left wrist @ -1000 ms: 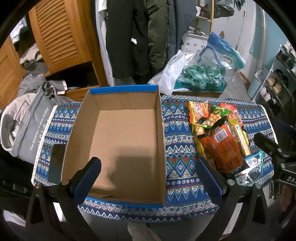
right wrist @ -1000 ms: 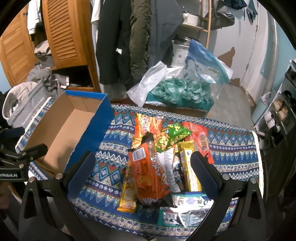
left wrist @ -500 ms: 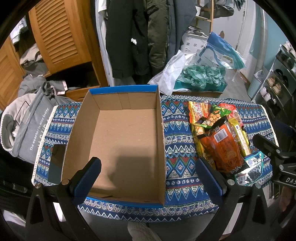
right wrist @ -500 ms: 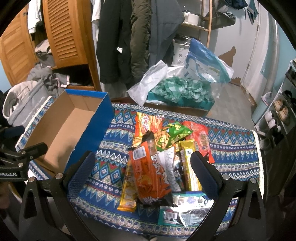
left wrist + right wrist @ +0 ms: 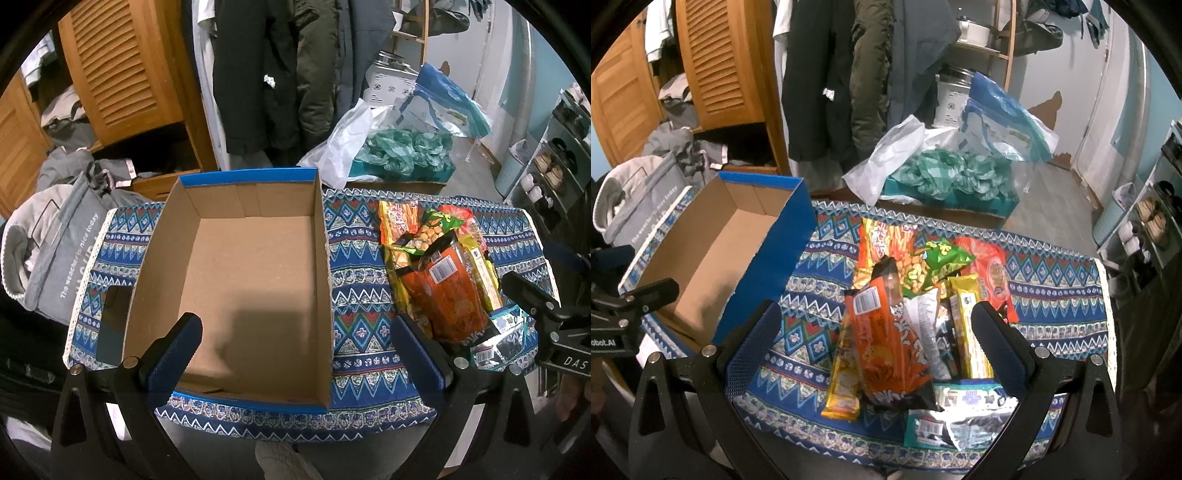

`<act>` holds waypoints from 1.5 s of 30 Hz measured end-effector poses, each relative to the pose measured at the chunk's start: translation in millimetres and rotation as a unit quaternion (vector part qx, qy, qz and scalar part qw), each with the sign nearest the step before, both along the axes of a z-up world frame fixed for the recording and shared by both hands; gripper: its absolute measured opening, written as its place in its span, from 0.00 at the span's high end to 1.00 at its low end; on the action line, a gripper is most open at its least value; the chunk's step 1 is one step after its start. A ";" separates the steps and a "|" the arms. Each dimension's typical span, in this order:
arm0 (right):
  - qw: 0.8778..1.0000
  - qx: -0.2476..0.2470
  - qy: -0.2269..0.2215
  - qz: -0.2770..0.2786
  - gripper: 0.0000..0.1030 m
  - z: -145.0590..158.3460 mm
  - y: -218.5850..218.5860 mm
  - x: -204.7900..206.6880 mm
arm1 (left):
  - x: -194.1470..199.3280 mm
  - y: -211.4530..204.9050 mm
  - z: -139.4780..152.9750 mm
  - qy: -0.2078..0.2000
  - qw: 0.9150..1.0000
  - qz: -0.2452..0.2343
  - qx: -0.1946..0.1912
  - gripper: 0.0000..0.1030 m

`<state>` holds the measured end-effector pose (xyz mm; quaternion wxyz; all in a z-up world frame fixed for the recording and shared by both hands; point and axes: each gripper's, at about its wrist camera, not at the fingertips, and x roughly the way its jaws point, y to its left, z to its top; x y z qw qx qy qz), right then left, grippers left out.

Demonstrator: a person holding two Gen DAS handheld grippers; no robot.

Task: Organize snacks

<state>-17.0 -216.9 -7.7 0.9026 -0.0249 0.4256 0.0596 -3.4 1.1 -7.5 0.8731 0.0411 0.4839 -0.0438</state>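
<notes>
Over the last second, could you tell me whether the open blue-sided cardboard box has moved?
No. The open blue-sided cardboard box keeps its place on the blue patterned tablecloth, its far rim lined up with the cloth's far edge as before.

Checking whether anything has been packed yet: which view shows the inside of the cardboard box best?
The left wrist view: it looks straight down into the cardboard box, showing its whole floor bare. The right wrist view shows the box obliquely at the left edge, with its blue side wall hiding part of the floor.

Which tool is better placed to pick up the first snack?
Right, probably. The right tool is open and hangs over the snack pile, straddling the orange packet. The left tool, also open, faces the empty cardboard box, with the snacks off to its side.
</notes>
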 end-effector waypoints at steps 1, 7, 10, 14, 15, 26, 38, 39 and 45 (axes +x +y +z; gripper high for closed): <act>1.000 -0.001 0.001 0.000 0.02 -1.1 -0.8 0.6 | 0.6 0.0 -0.5 0.000 1.000 0.001 0.001 0.00; 1.000 -0.008 0.005 -0.002 0.02 -4.4 -5.0 3.3 | 4.1 -2.9 -7.8 0.003 1.000 0.003 0.012 0.00; 1.000 -0.010 0.008 -0.006 0.02 -7.4 -9.7 5.5 | 6.1 -7.2 -14.1 0.006 1.000 0.002 0.021 0.00; 1.000 -0.008 0.020 -0.004 0.02 -11.7 -19.1 8.8 | 9.4 -17.4 -25.1 0.016 0.999 -0.005 0.031 0.00; 1.000 -0.009 0.026 0.000 0.02 -14.0 -20.5 10.8 | 9.4 -19.5 -26.9 0.019 0.999 -0.007 0.031 0.00; 0.996 -0.023 0.080 0.031 0.02 -53.0 -15.5 29.6 | 14.5 -49.7 -44.3 0.030 0.999 -0.020 0.024 0.00; 0.988 -0.047 0.136 0.054 0.09 -103.9 -7.3 55.5 | 23.4 -58.7 -62.5 0.050 0.998 -0.010 0.038 0.00; 0.987 -0.048 0.140 0.055 0.12 -108.9 -6.1 56.7 | 23.4 -58.5 -62.9 0.051 0.998 -0.010 0.038 0.00; 0.984 -0.034 0.165 0.066 0.43 -128.5 -5.6 59.0 | 27.9 -62.2 -62.9 0.059 0.998 -0.003 0.031 0.00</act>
